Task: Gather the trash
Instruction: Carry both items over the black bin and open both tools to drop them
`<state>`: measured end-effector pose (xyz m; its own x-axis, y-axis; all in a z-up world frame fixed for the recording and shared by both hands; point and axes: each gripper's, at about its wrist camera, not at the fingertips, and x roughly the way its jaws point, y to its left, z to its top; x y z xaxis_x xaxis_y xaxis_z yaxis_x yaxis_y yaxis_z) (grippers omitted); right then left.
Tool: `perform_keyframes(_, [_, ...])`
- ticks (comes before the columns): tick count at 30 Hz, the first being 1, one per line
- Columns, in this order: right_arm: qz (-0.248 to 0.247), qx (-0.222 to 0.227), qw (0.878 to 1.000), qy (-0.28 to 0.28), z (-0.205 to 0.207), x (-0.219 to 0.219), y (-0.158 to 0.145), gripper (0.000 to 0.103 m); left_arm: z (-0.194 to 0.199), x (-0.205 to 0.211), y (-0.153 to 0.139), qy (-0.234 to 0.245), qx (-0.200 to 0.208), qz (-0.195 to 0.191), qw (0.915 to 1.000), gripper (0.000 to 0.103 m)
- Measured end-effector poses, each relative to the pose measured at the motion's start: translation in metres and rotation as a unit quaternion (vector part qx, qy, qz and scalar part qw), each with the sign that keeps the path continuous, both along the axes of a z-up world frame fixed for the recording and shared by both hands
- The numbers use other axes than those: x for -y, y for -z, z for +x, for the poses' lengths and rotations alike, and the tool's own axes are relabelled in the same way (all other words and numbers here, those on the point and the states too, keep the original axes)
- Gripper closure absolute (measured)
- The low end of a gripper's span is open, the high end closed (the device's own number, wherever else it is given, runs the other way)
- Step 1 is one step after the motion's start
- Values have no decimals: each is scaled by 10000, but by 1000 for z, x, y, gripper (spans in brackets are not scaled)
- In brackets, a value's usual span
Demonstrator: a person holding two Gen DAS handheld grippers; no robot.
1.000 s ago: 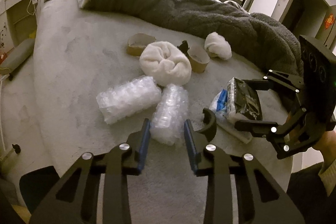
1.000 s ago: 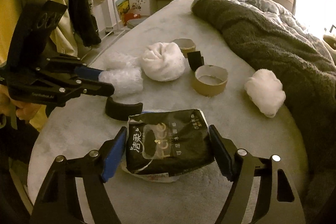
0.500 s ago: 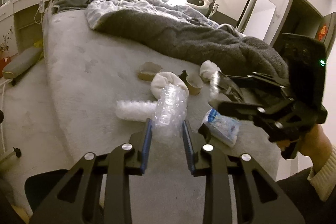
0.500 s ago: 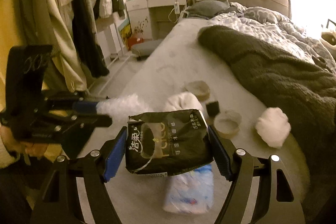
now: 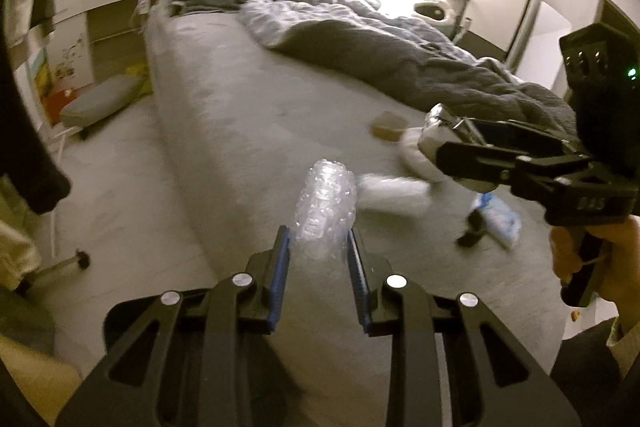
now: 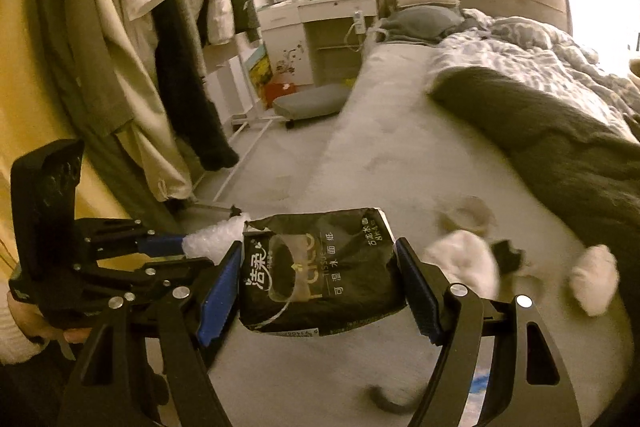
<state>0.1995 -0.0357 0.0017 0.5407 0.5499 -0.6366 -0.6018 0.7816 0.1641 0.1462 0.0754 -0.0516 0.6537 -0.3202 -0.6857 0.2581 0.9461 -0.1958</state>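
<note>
My left gripper is pinching a roll of bubble wrap between its blue pads, the roll sticking up and forward past the fingertips, clear of the bed. At three o'clock in the left wrist view, my right gripper is clamped on a black tissue pack, pads pressing both its sides, the pack lifted off the bed. On the bed beyond it, more trash: a white wad at about two o'clock from the pack, a small black piece just beside it, a cardboard ring above those, and another white wad out at three o'clock near the dark blanket. In the left view a second bubble wrap bundle lies just beyond my roll, and a blue-and-white packet sits below the right gripper.
</note>
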Motion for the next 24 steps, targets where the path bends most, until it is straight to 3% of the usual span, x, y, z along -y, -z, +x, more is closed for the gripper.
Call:
perform_keyframes(5, [-7,-139,9998,-172,0,-39,6,28,-4,-30,13,-272,-257,153,9992,72])
perform_keyframes(13, [-141,-481,9975,-507,-7,-107,25,28,-12,-78,58,-669,-1086,338,9913,72])
perform_keyframes(24, [-380,-939,9912,-847,-18,-167,57,28,-23,-131,107,-1217,-2292,165,9656,72])
